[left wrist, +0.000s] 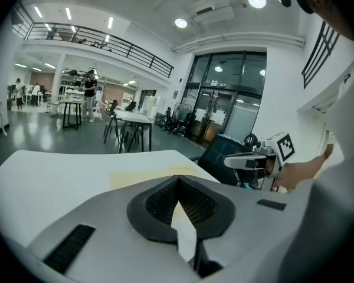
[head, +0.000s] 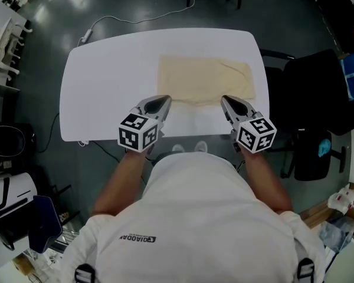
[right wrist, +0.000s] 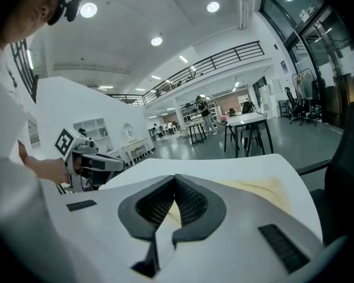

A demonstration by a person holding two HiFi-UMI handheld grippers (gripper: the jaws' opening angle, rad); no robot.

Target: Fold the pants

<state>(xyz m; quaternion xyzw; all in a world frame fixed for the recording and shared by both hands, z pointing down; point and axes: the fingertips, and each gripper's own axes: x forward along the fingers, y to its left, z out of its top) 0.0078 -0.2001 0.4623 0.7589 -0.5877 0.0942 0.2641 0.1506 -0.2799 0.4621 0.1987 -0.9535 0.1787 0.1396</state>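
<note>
Entry: pants fold, both tongs at the near edge.

- Left tongs (head: 163, 101): jaws shut tip to tip in the left gripper view (left wrist: 178, 178), with nothing between the pads.
- Right tongs (head: 225, 101): the same, jaws together (right wrist: 175, 178) and empty.
- Pants (head: 205, 79): they lie flat on the counter (head: 106, 81) as a cream rectangle directly ahead of both tips. The near edge runs just in front of the tips. The cloth reaches from about the left tongs across to the right tongs and somewhat past them on the outer side. From the head view we cannot tell whether either tip touches the cloth.
- We see a faint crease on the far right part of the pants (right wrist: 259, 187). The rest looks smooth.

Judgement: we read the compact rectangle as an already folded state, possibly with one fold left. We take the level, parallel hold of the two pairs, spaced along the near edge, as the stance for pinching that edge at two points so it lifts evenly. The jaws would have to open first. Risk: the right side overhangs the right-hand grip point and could sag or skew.
</note>
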